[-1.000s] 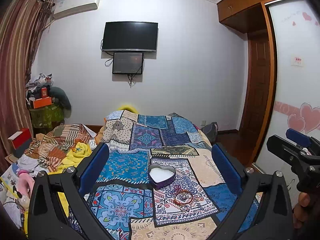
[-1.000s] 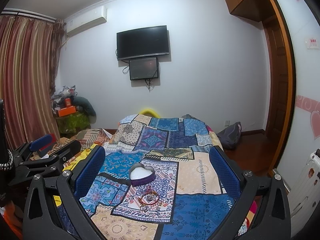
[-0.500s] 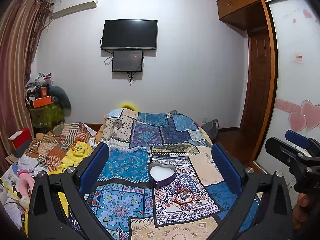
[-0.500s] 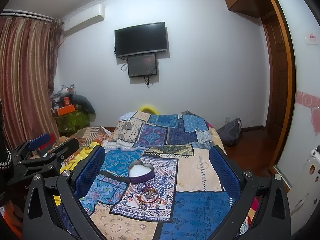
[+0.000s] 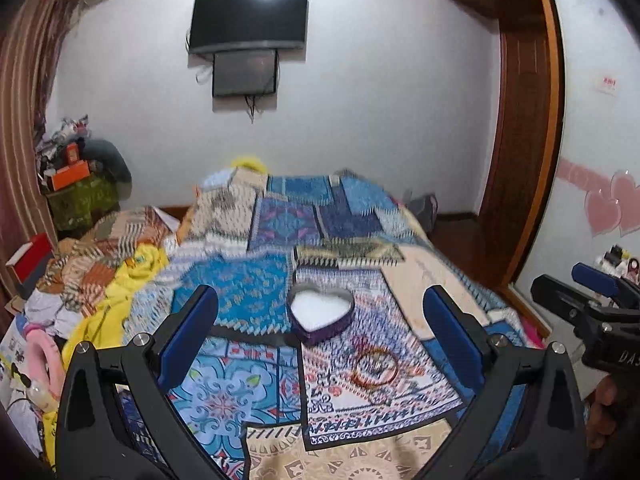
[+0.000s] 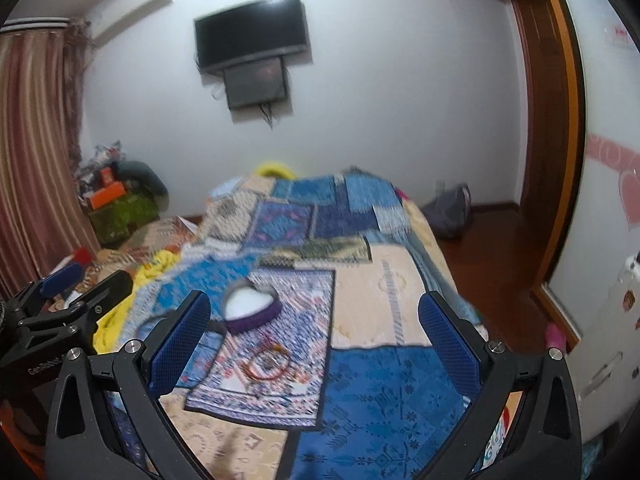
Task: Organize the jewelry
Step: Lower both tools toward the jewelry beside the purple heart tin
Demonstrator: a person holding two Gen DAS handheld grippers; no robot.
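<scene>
Both grippers (image 5: pixel 320 320) (image 6: pixel 314 322) agape (empty), nearer heart box (image 5: pixel 321 312), bangles (image 5: pixel 375 368) than before.

Bare quilt (image 5: pixel 248 304) lies open around the heart box (image 5: pixel 321 314) and bangles (image 5: pixel 374 368); clothes pile (image 5: pixel 92 272) crowds the left.

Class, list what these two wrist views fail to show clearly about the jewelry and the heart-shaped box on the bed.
- Jewelry pile: both views motion-blurred; piece count and types unreadable.
- Heart-shaped box: white interior visible; left wrist view too blurred to tell whether anything lies inside.
- Box's near-left side: right wrist view, hidden behind the gripper finger.
</scene>
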